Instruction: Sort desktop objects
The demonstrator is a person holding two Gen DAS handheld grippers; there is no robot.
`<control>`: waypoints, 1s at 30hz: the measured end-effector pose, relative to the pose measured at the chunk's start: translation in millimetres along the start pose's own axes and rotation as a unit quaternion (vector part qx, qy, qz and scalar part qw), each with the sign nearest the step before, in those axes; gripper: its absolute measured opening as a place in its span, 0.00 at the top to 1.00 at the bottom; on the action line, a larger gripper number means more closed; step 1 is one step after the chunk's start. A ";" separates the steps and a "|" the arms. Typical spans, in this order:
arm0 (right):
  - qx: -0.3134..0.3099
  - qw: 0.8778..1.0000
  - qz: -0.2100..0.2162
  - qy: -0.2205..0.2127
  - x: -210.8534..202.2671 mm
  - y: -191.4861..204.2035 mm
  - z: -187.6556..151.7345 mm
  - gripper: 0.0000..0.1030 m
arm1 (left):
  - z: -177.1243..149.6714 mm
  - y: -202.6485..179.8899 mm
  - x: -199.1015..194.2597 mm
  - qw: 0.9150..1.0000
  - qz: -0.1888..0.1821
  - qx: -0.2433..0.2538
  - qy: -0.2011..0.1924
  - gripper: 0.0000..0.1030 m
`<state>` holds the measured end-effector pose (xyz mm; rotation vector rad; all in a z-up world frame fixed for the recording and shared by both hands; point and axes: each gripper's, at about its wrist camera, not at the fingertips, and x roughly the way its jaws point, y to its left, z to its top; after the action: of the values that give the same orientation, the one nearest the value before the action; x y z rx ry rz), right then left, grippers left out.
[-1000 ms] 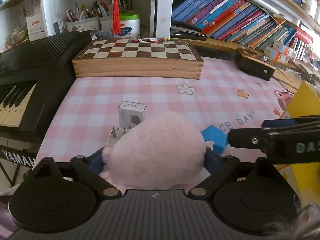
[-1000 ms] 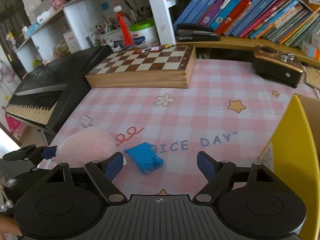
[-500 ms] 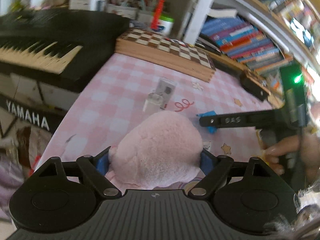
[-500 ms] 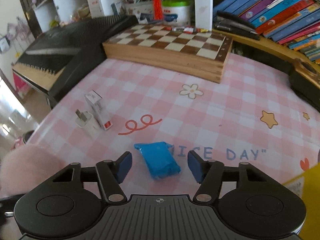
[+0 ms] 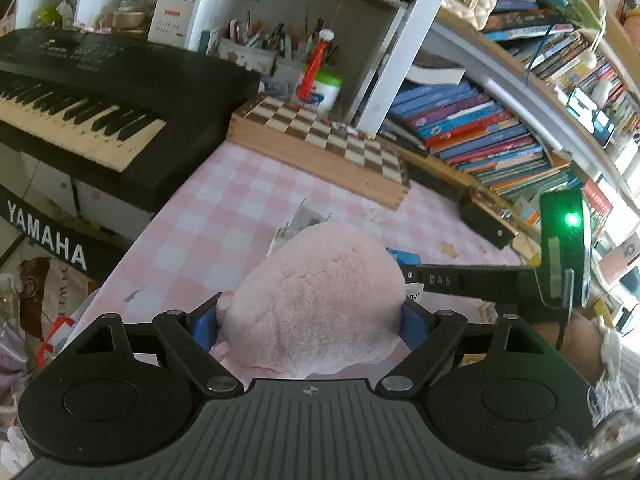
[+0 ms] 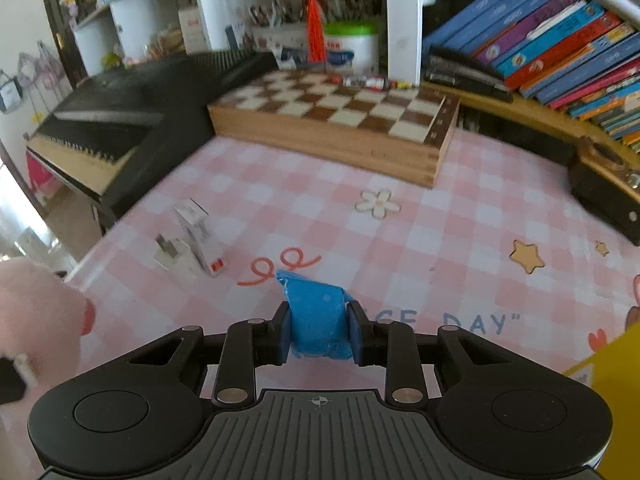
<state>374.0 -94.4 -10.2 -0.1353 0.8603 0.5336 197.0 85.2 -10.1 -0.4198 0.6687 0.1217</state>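
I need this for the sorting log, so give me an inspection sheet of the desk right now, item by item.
Surface: pink checked cloth.
Job's things: pink plush, blue packet, white plug, small box.
Clutter: chessboard, black device.
Grippers: left gripper clamps the plush; right gripper closing, packet between its jaws.
Cables: nothing seen.
Surroundings: keyboard, books, yellow bin.

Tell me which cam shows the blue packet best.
Right wrist: the blue packet fills the centre, between the right gripper pads, whose jaws are closing on it. Left wrist shows only a blue corner behind the pink plush.
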 end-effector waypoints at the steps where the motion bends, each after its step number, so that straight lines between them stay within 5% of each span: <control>1: 0.005 1.000 0.001 -0.006 -5.9 0.7 -0.3 0.73 | 1.3 -1.0 -2.7 1.000 -0.004 0.000 -0.004 0.18; 21: 0.097 0.991 -0.012 -0.094 -132.1 24.3 -35.2 0.73 | 12.1 7.2 -67.2 0.994 -0.100 0.010 -0.045 0.18; 30: 0.131 0.986 -0.023 -0.104 -171.4 52.5 -66.8 0.73 | -3.7 12.9 -90.7 0.989 -0.140 0.028 -0.025 0.18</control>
<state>211.2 -137.9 80.1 0.1388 0.7128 0.3794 120.9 97.5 39.5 -0.4515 0.5570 -0.1517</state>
